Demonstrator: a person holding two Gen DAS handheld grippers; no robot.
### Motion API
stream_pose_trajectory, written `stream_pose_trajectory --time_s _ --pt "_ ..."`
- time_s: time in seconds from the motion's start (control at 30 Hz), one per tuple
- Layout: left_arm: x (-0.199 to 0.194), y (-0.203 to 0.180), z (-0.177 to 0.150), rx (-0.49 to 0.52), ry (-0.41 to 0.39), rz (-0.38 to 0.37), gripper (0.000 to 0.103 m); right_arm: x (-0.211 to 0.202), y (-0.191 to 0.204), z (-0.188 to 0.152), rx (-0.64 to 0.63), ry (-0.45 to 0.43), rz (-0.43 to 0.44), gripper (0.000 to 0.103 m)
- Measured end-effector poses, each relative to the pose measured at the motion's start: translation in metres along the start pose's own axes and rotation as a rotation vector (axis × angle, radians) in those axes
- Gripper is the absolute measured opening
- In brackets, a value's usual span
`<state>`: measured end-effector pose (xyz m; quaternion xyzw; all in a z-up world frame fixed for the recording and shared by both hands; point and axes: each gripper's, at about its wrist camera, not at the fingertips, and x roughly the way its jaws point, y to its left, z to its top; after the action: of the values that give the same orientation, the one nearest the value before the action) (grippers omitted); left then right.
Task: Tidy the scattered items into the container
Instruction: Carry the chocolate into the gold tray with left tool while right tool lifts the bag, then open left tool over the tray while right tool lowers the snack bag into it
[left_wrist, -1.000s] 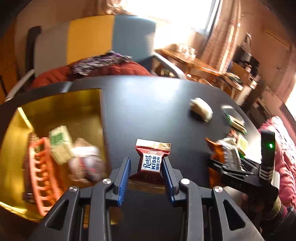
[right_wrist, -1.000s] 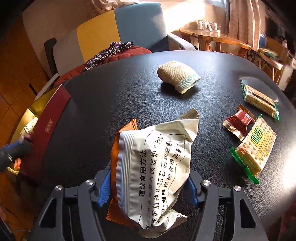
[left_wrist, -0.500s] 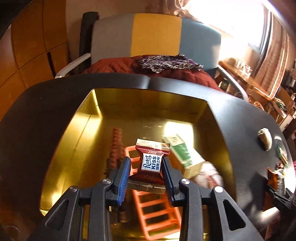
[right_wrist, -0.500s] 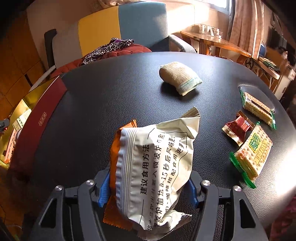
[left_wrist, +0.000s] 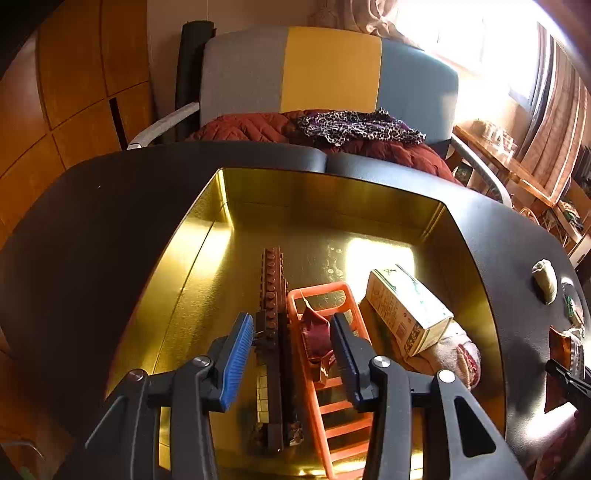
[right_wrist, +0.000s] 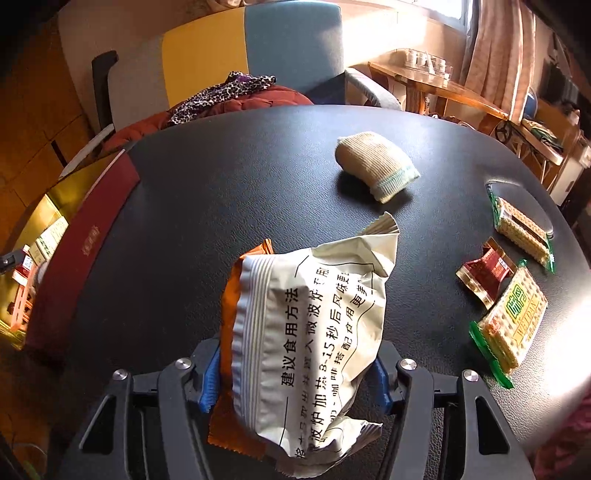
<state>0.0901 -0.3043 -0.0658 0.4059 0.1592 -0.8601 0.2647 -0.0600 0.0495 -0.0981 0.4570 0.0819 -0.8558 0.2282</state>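
Jaws of your left gripper (left_wrist: 291, 339) stand apart above the gold-lined open box (left_wrist: 332, 192), gripping nothing; the dark red candy wrapper (left_wrist: 314, 336) lies below them on the orange plastic ladder-shaped rack (left_wrist: 332, 369), beside the long brown brick strip (left_wrist: 273, 295) and the green-and-cream carton (left_wrist: 406, 306). Your right gripper (right_wrist: 295, 376) is clenched on the cream snack packet with black Chinese print (right_wrist: 314, 325), held over the black table (right_wrist: 221, 177). On that table lie a rolled beige sock (right_wrist: 376, 162), two green-edged cracker packs (right_wrist: 513, 317) and a red-and-gold sweet (right_wrist: 484, 273).
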Motion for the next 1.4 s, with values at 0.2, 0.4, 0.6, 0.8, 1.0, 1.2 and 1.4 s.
stream_pose_trajectory --time_s 0.2,0.4,0.6,0.8,1.0,1.2,1.4 --pt "-0.026 0.017 -0.014 -0.070 -0.031 -0.040 0.044 -0.024 0.040 0.027 -0.063 -0.065 0.091 0.062" --pt "-0.051 0.026 -0.031 -0.086 -0.061 -0.060 0.044 -0.046 0.106 0.062 -0.154 -0.127 0.257 0.062" --pt "-0.060 0.035 -0.041 -0.108 -0.059 -0.069 0.045 -0.043 0.181 0.082 -0.267 -0.125 0.342 0.062" --pt "-0.057 0.044 -0.045 -0.123 -0.046 -0.063 0.045 -0.027 0.242 0.084 -0.364 -0.094 0.359 0.062" --pt "-0.054 0.054 -0.048 -0.151 -0.038 -0.057 0.045 -0.012 0.274 0.081 -0.424 -0.070 0.348 0.062" --pt "-0.054 0.058 -0.052 -0.158 -0.034 -0.048 0.045 0.000 0.289 0.077 -0.462 -0.052 0.325 0.063" --pt "-0.058 0.059 -0.053 -0.162 -0.038 -0.050 0.045 0.007 0.291 0.071 -0.450 -0.025 0.331 0.064"
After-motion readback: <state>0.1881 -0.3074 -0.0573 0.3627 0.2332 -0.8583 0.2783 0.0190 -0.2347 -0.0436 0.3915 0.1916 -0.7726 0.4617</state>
